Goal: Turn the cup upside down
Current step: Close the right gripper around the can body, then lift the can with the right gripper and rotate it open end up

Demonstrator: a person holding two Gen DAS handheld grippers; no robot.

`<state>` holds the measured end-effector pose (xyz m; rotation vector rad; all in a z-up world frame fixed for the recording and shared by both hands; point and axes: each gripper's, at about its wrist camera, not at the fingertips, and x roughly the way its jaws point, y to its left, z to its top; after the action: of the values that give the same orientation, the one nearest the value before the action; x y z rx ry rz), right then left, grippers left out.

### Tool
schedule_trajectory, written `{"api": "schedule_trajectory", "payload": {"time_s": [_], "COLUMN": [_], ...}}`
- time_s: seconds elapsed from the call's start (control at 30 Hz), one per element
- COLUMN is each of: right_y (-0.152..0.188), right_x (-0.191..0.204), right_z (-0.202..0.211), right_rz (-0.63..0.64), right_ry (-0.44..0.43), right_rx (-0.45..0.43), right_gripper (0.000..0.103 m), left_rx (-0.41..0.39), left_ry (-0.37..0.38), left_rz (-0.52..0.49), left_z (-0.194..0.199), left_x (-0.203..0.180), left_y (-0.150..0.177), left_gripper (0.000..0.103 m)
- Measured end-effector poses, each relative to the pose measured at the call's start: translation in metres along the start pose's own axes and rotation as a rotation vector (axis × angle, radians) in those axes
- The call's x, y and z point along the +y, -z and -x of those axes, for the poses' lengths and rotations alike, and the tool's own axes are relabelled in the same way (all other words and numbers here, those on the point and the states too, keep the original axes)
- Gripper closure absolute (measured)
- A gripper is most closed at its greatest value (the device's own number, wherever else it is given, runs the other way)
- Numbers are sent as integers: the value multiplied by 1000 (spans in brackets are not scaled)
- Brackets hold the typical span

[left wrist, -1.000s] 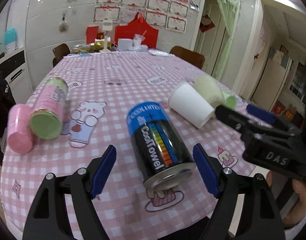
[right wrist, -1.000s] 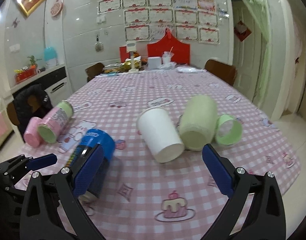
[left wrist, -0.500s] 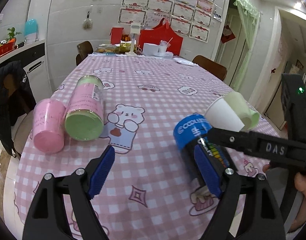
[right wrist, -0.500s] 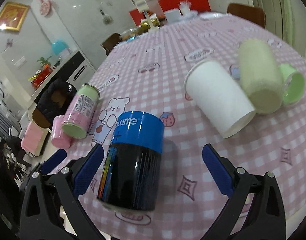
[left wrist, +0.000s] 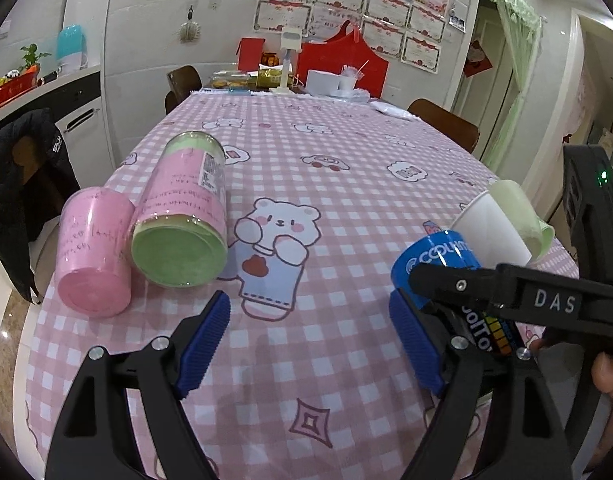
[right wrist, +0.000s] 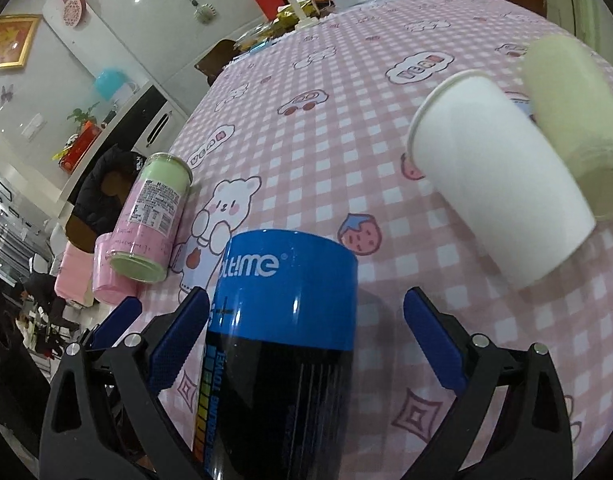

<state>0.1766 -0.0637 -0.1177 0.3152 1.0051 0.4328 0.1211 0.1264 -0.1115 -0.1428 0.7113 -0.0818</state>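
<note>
the blue-and-black cup (right wrist: 282, 344) is seen lying on its side near the front edge of the table (left wrist: 346, 168), its blue end pointing away. it lies between the pads of the right gripper (right wrist: 306, 338), whose jaws have just been closing in; the left pad is just beside the cup wall, while a clear gap is left at the right pad, so no grip is shown yet. the left gripper (left wrist: 314, 344) is held to the cup's left, its jaws spread and having just been opening, with only bare pink-checked cloth between them; its right pad sits close to the cup.

to the far right, a white cup (right wrist: 502, 184) is laid on its side, touching a pale green roll (right wrist: 570, 108). to the left, a pink-and-green canister (left wrist: 182, 216) and a pink cup (left wrist: 92, 252) lie side by side, touching. open cloth is left around the bear print (left wrist: 274, 248) between the two groups. chairs (left wrist: 442, 124) are set along the far sides.
</note>
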Motion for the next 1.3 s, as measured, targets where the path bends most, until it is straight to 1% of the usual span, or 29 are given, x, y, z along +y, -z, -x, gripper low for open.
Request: {"api": "schedule_trajectory", "payload": {"time_s": [0.07,0.13,0.3,0.37,0.47,0.5,0.63,0.8,0.93,1.07,1.13,1.3], "right_y": [-1,-1,-1,-1,-2,-2,-4,-5,-3,0,2,4], "right_x": [0,2,7,10,16,17,19,21,26,26,26,26], "right_z": [1,3,12,20,35,37,49,51,53,55,52,53], "right_rz": [6,14,48,72,134,144,196,233,296,317,334,340], "right_ry": [-21,-39,-46,-37,19,24,85,138,212,245,276,263], "right_rx": [3,12,-12,-44,-111,-124,-193,-238,-288,-324,-331,-331], "right_gripper": [27,34,35,35,35,35,36,36,37,37,37,37], "left_rx": [0,0,-8,-13,-13,-15,-22,-26,-27,-27,-22,-10], "left_ry": [0,4,15,24,43,48,51,75,81,92,100,100], "left_rz": [3,9,14,34,63,67,55,33,26,28,29,24], "left_z": [0,1,4,5,5,6,8,10,10,8,7,4], "left_x": [0,-1,-5,-6,-6,-8,-15,-25,-31,-36,-37,-41], "left_y": [0,0,-1,-2,-3,-3,-3,-2,-2,-1,0,3], "left_gripper": [23,23,23,23,23,23,23,23,23,23,23,23]}}
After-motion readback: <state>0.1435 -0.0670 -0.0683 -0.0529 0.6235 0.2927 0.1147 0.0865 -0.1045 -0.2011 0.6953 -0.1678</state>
